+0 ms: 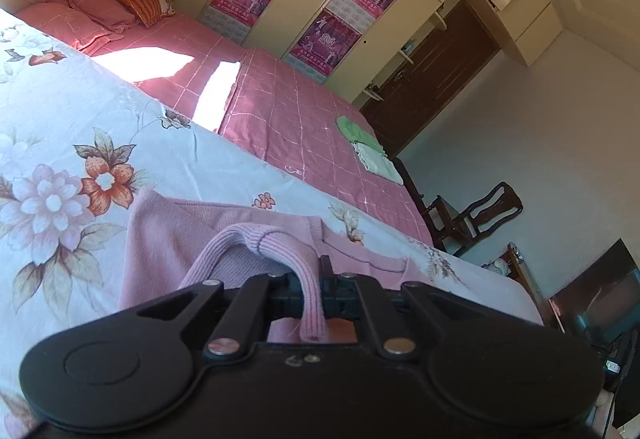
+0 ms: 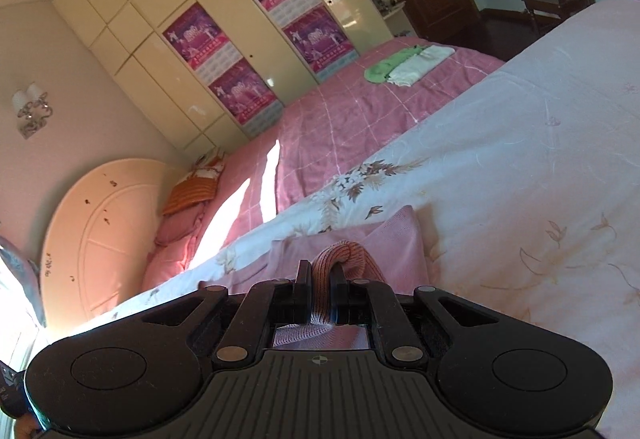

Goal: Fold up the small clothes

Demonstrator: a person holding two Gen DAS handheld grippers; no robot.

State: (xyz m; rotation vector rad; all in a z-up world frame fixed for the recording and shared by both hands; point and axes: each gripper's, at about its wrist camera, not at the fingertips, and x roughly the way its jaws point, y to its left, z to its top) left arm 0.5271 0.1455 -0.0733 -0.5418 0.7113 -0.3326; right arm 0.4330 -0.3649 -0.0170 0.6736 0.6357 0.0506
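Observation:
A small pink knit sweater [image 1: 168, 239] lies on the floral quilt [image 1: 80, 143]. My left gripper [image 1: 316, 279] is shut on its ribbed hem, which loops up over the jaws and hangs down between them. In the right wrist view the same pink sweater [image 2: 396, 243] spreads just beyond my right gripper [image 2: 322, 279], which is shut on another bunch of the ribbed edge. Both held edges are lifted off the quilt [image 2: 520, 167]. The rest of the sweater under the grippers is hidden.
A pink checked bedspread [image 1: 288, 119] lies beyond the quilt, with folded green and white clothes [image 1: 368, 151] near its far corner, also visible as folded clothes [image 2: 404, 67]. Pillows [image 1: 116, 7] sit at the headboard. A wardrobe [image 2: 224, 39], a dark door and wooden chair [image 1: 476, 215] stand behind.

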